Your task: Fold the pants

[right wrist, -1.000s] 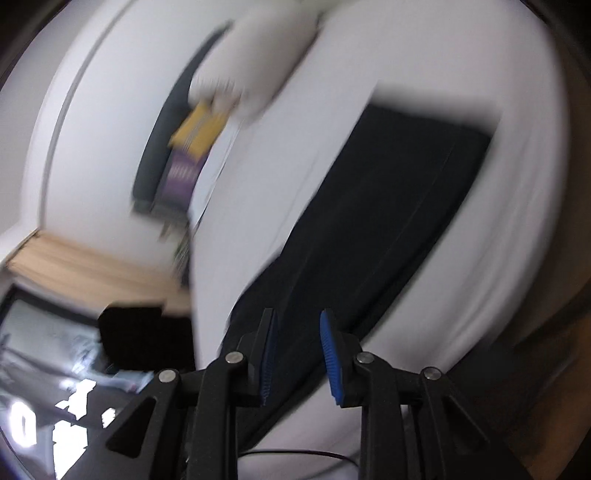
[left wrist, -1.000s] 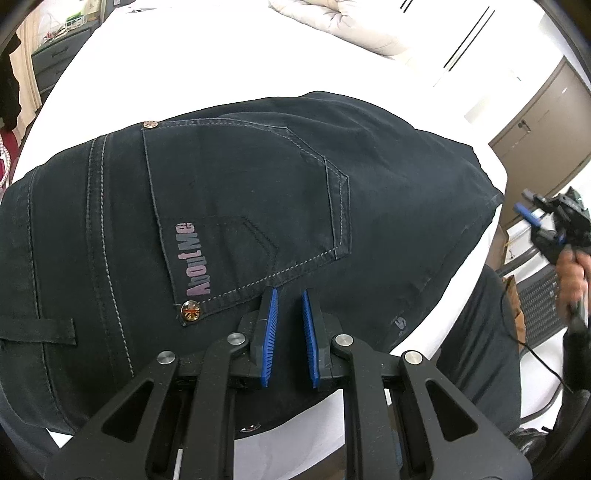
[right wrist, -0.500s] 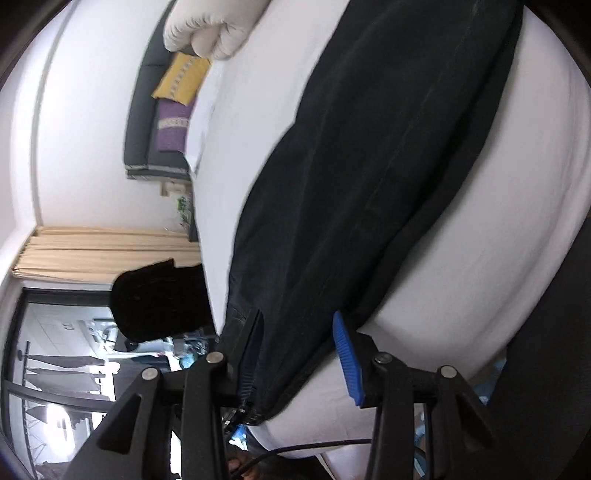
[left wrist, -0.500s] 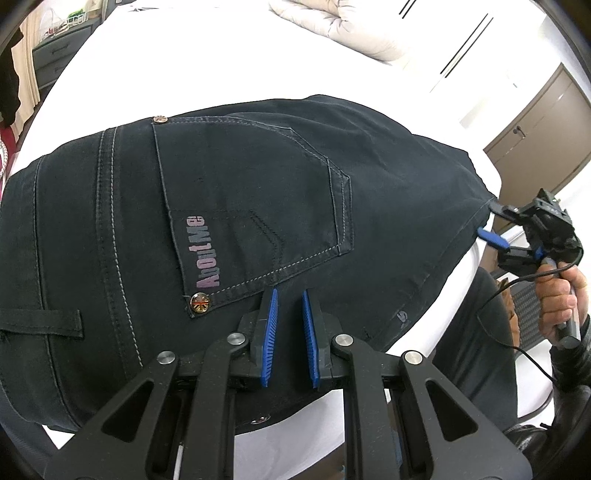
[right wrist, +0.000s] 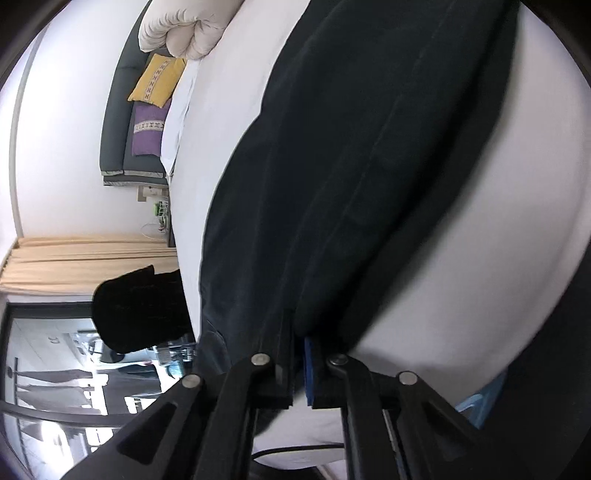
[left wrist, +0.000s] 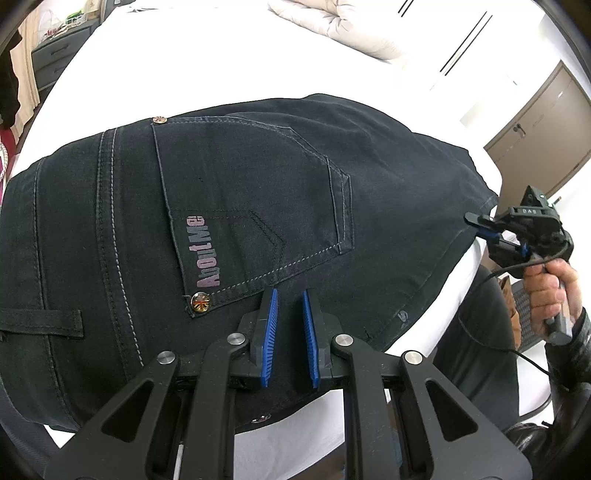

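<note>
The left gripper (left wrist: pixel 289 295) hung just over the pants (left wrist: pixel 258 184), its blue pads (left wrist: pixel 270 325) drawn close with only a narrow gap between them and nothing caught in that gap, so it counted as closed and empty. Its tips sat just below the lower corner of the back pocket (left wrist: pixel 255 206), close to a small round rivet (left wrist: pixel 200 302).

The right gripper (right wrist: pixel 298 338) had just been closing, and its jaws were now clamped on the edge of the pants (right wrist: pixel 351 166), with a fold of dark cloth pinched between the pads. In the left wrist view that same gripper (left wrist: pixel 484 227) met the far right edge of the cloth, held by a hand (left wrist: pixel 550 288) in a dark sleeve.

The only container-like thing was the back pocket, which lay flat; whether anything was in it could not be told.

The pants lay spread flat on a white bed (left wrist: pixel 221 66), back side up. They were dark navy denim with pale stitching, a belt loop (left wrist: pixel 40 323) at the left, and the lettering "AboutMe" (left wrist: pixel 207 254) in pinkish print along the pocket. Seen from the right gripper, the cloth ran away in a long dark band with a seam down it.

A cream quilt (left wrist: pixel 340 26) was bunched at the far end of the bed.
</note>
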`<state>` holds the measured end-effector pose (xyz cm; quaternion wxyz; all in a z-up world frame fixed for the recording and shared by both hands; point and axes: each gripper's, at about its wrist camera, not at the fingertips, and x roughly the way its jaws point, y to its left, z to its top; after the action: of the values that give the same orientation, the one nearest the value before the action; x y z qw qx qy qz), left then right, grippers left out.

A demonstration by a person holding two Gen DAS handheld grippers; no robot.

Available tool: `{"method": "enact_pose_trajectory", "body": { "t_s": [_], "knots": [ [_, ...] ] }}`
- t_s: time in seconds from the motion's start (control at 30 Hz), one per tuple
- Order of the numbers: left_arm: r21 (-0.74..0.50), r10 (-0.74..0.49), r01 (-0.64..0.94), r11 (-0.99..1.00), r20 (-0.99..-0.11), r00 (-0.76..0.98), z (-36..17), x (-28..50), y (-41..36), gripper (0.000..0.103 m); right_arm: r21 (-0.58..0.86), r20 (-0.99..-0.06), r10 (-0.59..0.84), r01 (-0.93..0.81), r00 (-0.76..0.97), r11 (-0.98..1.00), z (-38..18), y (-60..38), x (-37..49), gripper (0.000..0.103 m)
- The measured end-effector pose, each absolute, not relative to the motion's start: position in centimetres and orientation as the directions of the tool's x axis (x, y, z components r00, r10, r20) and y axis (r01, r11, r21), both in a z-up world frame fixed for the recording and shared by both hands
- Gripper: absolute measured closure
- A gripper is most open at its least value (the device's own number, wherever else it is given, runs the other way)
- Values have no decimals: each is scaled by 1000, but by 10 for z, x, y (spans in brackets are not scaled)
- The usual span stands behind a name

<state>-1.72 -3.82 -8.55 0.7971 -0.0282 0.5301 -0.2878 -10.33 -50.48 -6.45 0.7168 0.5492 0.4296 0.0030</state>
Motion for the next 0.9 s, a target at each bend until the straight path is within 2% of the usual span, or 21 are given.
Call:
{"method": "enact_pose_trajectory", "body": {
  "t_s": [0.1,0.27,0.33,0.43,0.5,0.53,0.6,0.63,0.73,0.8,0.83,0.87,0.9],
  "knots": [
    [-344,-486,437,831,-831,270,-85,-18,-40,89,782,-621,458,465,636,415,-67,-502,-115,100],
    [-345,-486,435,832,-831,271,-84,-16,-43,89,814,-580,482,442,656,378,-78,-506,-116,100],
    [-348,-486,429,834,-831,272,-83,-16,-44,89,832,-555,492,437,671,342,-77,-511,-116,93],
    [-344,-483,430,835,-832,273,-83,-16,-43,89,853,-522,446,439,727,283,-73,-533,-122,76],
    [-344,-484,430,835,-831,273,-84,-16,-43,89,858,-514,397,445,761,257,-71,-550,-127,74],
    [-344,-483,430,835,-832,273,-84,-16,-43,89,856,-517,370,451,772,254,-69,-559,-129,76],
    [-343,-483,429,835,-832,275,-84,-16,-44,89,834,-551,346,486,760,261,-74,-570,-133,97],
    [-343,-483,429,835,-832,275,-84,-17,-43,89,833,-554,343,496,759,247,-80,-575,-137,101],
    [-342,-481,430,836,-832,275,-84,-17,-44,89,859,-512,343,473,787,197,-86,-586,-152,101],
    [-335,-475,429,839,-836,277,-83,-17,-45,89,834,-552,284,513,784,204,-76,-597,-165,92],
    [-320,-464,432,843,-840,282,-80,-18,-47,89,818,-574,241,538,782,204,-71,-602,-171,79],
    [-308,-454,434,847,-843,288,-77,-19,-49,89,802,-594,185,559,783,213,-61,-611,-178,74],
    [-295,-445,435,851,-845,296,-73,-18,-50,89,795,-599,150,560,787,236,-50,-616,-181,74]
  ]
}}
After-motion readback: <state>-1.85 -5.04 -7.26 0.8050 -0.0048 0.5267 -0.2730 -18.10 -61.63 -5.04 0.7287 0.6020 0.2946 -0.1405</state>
